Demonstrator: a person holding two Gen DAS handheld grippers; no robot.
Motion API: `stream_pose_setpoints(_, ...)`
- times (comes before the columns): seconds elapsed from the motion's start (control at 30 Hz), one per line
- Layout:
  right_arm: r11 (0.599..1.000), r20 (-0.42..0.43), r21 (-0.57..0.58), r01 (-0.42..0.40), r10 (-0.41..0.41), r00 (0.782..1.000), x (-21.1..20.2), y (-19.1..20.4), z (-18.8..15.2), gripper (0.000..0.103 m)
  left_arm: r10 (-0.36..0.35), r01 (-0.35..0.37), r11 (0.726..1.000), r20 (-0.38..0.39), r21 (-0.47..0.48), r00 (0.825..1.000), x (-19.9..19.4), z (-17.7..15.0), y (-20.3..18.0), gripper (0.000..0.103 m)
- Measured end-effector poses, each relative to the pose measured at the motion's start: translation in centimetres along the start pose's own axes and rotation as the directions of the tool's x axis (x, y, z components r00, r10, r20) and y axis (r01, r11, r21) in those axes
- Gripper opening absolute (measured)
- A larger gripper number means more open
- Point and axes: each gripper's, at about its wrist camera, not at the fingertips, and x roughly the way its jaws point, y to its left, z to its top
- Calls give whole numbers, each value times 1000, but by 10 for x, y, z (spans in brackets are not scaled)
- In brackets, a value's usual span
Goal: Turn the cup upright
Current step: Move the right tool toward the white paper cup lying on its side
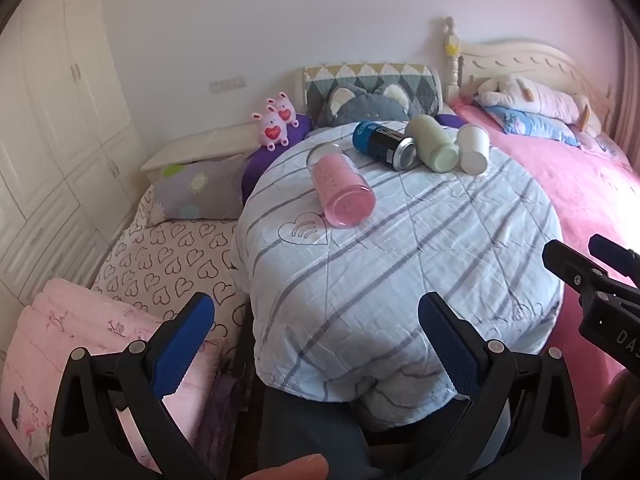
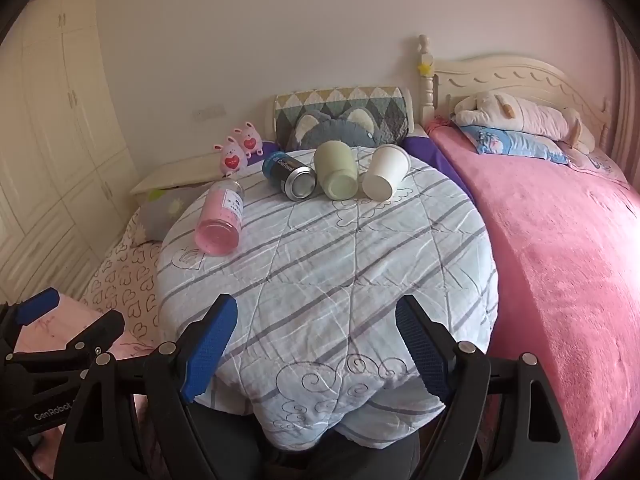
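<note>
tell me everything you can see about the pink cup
The pink cup is a translucent pink cylinder with a clear mouth end and a white label. It lies on its side at the left of the striped cloth-covered table, base toward the cameras, mouth toward the wall, apart from the other three cups. No gripper touches it.

White wall [image 1: 280,20], cream wardrobe [image 1: 52,100], pink bed [image 2: 560,240]

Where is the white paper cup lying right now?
In both views the white paper cup lies on its side at the far right of the row, beside the green cup.
</note>
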Motion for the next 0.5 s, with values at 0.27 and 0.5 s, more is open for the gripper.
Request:
stream_pose_setpoints(0.27,1000,-49,-9,16,-17,999,51,-2,25,83,8,-9,1000,-44,-17,999,48,26,4,103)
stream_pose_setpoints(0.5,997,-101,25,78,-75,992,114,-29,69,83,3,-5,1000,-67,-29,998,95,57,4,103)
